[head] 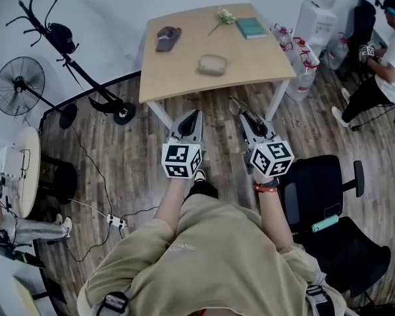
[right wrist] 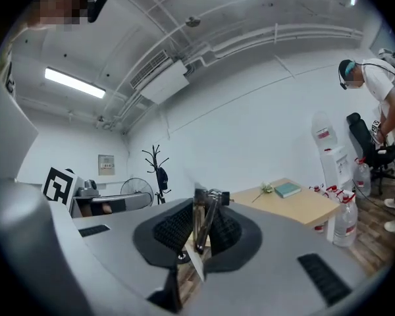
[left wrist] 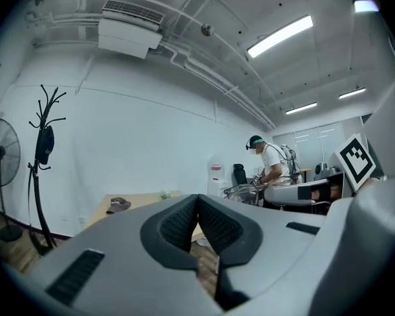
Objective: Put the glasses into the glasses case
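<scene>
left gripper: pointing level, jaws pressing together, nothing between them | right gripper: pointing level, jaws clamping glasses | forearms: reaching forward side by side

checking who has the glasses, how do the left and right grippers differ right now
The left gripper is shut with nothing between its jaws; the right gripper is shut on the glasses. The left gripper's tip is bare; the glasses stick out past the right gripper's tip. Both are level, side by side, short of the table.
</scene>
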`<state>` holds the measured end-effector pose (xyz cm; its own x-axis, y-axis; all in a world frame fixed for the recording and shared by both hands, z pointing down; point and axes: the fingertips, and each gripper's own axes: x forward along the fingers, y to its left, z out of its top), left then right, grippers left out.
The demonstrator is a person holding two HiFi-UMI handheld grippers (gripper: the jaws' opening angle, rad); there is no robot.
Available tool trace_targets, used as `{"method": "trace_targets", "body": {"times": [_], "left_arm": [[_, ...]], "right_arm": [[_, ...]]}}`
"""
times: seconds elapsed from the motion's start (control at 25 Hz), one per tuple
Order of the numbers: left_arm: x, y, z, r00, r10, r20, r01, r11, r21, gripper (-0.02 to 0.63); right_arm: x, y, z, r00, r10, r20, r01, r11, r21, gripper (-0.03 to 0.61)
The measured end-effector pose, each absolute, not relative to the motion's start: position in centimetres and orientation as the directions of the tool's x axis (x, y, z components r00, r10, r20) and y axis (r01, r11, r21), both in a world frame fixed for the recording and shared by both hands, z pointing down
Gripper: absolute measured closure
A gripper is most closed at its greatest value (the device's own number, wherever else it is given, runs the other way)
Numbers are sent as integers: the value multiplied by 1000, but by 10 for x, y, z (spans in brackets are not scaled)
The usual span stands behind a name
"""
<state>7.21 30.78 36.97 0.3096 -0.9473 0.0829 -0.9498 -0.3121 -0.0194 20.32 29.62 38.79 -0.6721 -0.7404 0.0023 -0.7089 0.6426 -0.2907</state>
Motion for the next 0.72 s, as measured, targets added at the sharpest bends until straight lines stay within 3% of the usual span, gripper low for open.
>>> {"method": "trace_targets", "body": {"times": [0.32,0.72], "left_arm": [[67,263,389,302,-949,93,-952,-306,-23,590],[15,137,405,342,-933,107,-939,-344,2,591]], "right_arm": [[194,245,413,-679,-733,28,-701,637,-322,520],[123,123,427,-710,-702,49,-665,647,-373,520]]}}
